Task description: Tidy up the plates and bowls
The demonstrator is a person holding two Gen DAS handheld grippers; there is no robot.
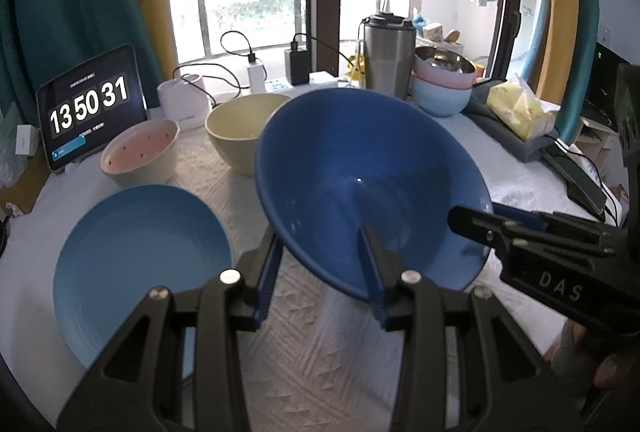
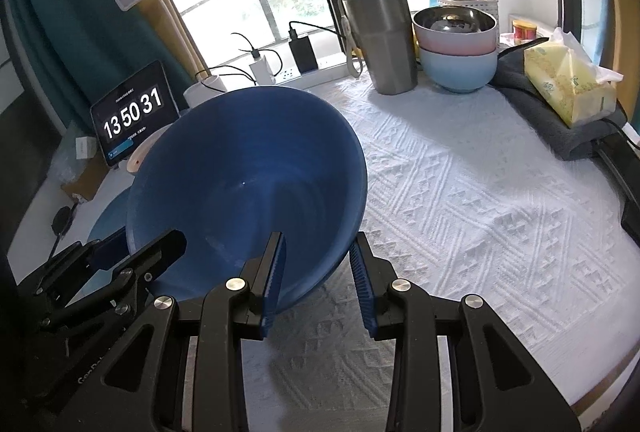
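A: What was seen of the room and the surface?

B: A bright window with a railing was seen behind a table (image 2: 460,191) covered in a white cloth woven with raised diamond patterns. The largest thing was a dark blue bowl (image 1: 360,171), wide, conical and glossy, held tilted above the cloth.

A: How was it gripped?

B: It was clamped from both sides. The near rim was pinched by the left gripper (image 1: 324,272), one ribbed blue finger inside the wall and one outside. The right gripper (image 2: 320,272) was closed on the rim in the same way, to the right of the left gripper.

A: What lay around it?

B: A light blue plate (image 1: 140,264), shallow and matte, was lying left of the dark bowl, on the cloth. Beyond the dark bowl a cream bowl (image 1: 244,131) was standing, and a pink-lined bowl (image 1: 140,151) left of that. Far right of it, a steel bowl, a pink one and a pale blue one were already nested in a stack (image 2: 456,47).

A: Which step was judged to be in hand?

B: A carry, most likely. A level, slow lowering onto the plate or another bowl would be called for next, both grips released together.
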